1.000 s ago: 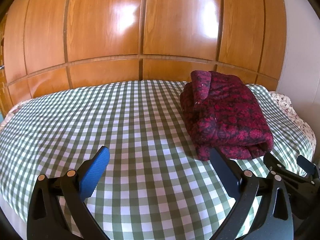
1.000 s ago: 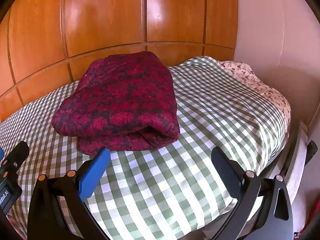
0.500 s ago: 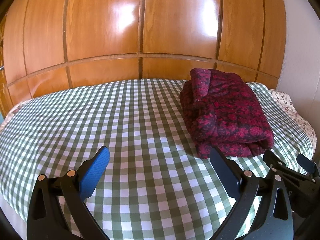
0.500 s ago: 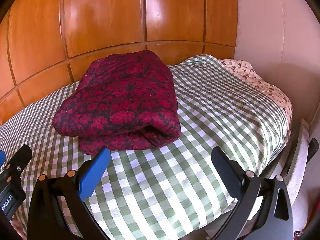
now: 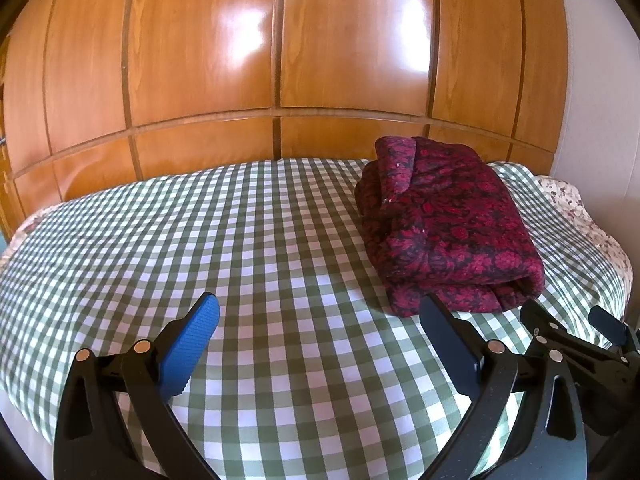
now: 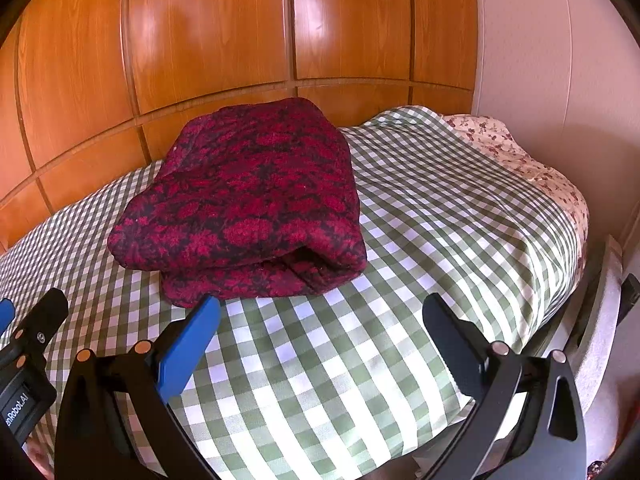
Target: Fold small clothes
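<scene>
Left wrist: my left claw point(image 5: 316, 320) is spread wide, empty, above the checked bedspread point(image 5: 240, 240). The folded red patterned garment point(image 5: 448, 224) sits far right; its near corner is cut off by my right finger.

Right wrist: right claw point(image 6: 320, 320) gapes, gripping nothing. Here the garment's point(image 6: 248, 204) open fold edge faces me; floral sheet point(image 6: 520, 160) beyond.

Bedspread point(image 5: 248, 240) lies bare left of folded garment point(image 5: 452, 220).
</scene>
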The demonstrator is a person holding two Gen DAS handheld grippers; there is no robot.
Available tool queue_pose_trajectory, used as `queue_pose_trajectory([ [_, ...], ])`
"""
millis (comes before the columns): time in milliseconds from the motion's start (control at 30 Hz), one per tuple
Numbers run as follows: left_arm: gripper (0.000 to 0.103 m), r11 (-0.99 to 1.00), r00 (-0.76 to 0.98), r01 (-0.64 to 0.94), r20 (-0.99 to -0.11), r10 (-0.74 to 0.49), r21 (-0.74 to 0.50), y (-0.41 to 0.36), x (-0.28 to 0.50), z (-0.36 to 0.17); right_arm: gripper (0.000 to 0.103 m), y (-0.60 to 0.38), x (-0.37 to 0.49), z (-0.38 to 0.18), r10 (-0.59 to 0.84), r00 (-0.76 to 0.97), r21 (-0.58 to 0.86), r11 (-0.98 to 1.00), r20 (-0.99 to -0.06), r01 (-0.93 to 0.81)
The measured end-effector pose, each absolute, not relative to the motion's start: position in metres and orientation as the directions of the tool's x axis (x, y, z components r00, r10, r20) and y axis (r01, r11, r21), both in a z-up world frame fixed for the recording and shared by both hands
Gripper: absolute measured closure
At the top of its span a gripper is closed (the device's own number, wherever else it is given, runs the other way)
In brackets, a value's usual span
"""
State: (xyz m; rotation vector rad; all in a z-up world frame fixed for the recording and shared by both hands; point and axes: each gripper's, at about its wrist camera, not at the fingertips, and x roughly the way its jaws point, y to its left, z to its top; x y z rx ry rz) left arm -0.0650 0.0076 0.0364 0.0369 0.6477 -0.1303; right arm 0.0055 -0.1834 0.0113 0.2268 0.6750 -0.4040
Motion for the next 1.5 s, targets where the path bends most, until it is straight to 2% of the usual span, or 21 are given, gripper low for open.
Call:
queue_pose_trajectory([
  [1200, 0.004, 0.991, 0.778, 0.132, -0.617, -0.113, -0.015, 0.006, -0.061, 0.029, 0.002, -0.188, 0.008, 0.010, -0.263, 0.709, 0.085, 0.906, -0.654, 0.415],
  [1367, 0.004, 0.991, 0.744, 0.129, -0.658, -0.117, -0.030, 0.013, -0.048, 0.015, 0.002, -0.209, 0.010, 0.014, -0.255, 0.715, 0.130, 0.891, -0.651, 0.435],
  [1500, 0.004, 0.994, 0.712, 0.108, -0.696, -0.095, -0.026, 0.021, -0.038, 0.001, 0.002, -0.249, 0.013, 0.018, -0.291, 0.697, 0.175, 0.839, -0.655, 0.515],
])
